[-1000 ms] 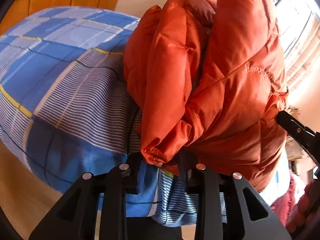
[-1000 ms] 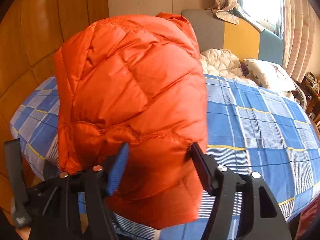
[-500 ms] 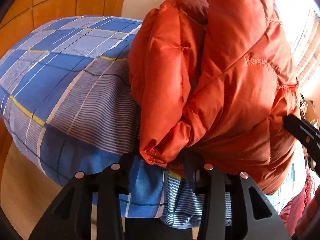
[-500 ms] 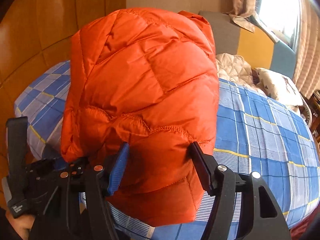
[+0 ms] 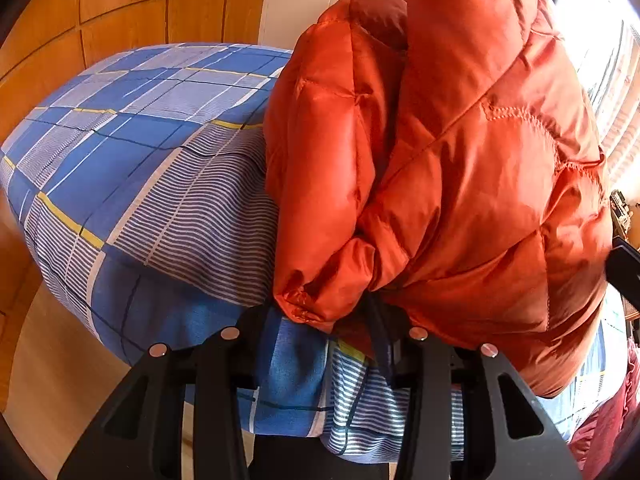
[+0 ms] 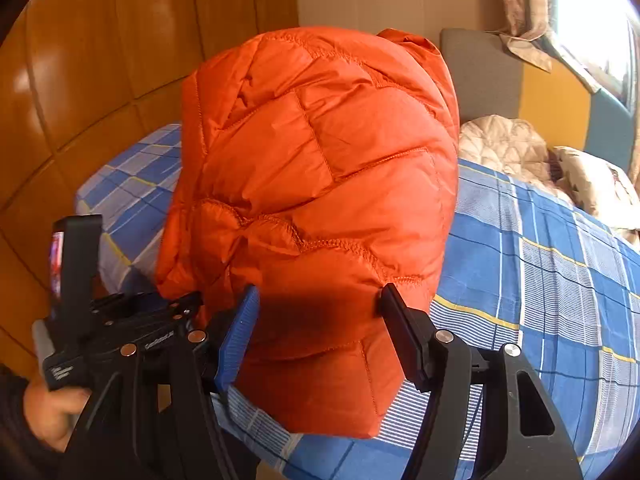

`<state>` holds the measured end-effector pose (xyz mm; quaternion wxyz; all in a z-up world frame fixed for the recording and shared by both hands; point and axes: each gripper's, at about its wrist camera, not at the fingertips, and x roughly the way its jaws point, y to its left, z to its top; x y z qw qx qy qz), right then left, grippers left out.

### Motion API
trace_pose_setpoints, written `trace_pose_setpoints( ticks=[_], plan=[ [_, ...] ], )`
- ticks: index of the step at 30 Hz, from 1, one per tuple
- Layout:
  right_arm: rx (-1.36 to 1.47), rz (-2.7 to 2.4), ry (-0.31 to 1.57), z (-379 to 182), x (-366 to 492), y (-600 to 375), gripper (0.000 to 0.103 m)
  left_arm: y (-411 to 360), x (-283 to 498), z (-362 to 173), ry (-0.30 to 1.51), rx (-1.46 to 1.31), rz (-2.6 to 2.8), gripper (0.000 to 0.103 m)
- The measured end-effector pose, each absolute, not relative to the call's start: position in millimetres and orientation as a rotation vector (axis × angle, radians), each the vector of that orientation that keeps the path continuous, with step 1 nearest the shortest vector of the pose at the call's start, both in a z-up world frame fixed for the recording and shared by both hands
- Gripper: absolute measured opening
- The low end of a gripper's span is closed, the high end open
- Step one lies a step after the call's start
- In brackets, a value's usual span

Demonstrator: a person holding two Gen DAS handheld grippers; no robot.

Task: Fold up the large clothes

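A puffy orange quilted jacket [image 5: 460, 180] is bundled up over the near edge of a blue checked bed [image 5: 140, 160]. My left gripper [image 5: 320, 316] is shut on a rolled cuff-like fold at the bundle's lower left, and the fabric fills the gap between the fingers. In the right wrist view the jacket [image 6: 320, 160] bulges up from between my right gripper's [image 6: 320, 332] blue and black pads. That gripper is shut on the bundle's lower part in a wide grip. The left tool's black body [image 6: 120, 344] sits at the jacket's lower left, held by a hand [image 6: 52, 412], its fingertips hidden by fabric.
A wood-panelled wall [image 5: 120, 8] runs behind the bed, with pale floor [image 5: 60, 360] below its corner. At the far end are a grey and yellow headboard [image 6: 500, 80], a cream quilt [image 6: 500, 148] and a pillow [image 6: 592, 184]. Dark red cloth [image 5: 608, 420] hangs at the lower right.
The left jaws have spread a little around the fold, and the jacket now fills more of the left view. In the right view the bundle has tilted and the left tool has come closer.
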<state>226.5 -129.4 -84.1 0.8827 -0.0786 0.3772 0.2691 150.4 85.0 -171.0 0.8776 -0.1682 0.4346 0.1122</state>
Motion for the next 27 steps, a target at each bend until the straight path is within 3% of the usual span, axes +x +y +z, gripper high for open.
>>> trace_pose_setpoints(
  ticks=[15,27],
  plan=[
    [-0.309,0.587,0.736,-47,271,-124,0.063,100,155,-177,0.908,-0.385,0.203,0.041],
    [-0.365,0.625,0.716,-51,272,-117,0.063,107,155,-180,0.899,-0.38,0.204,0.044]
  ],
)
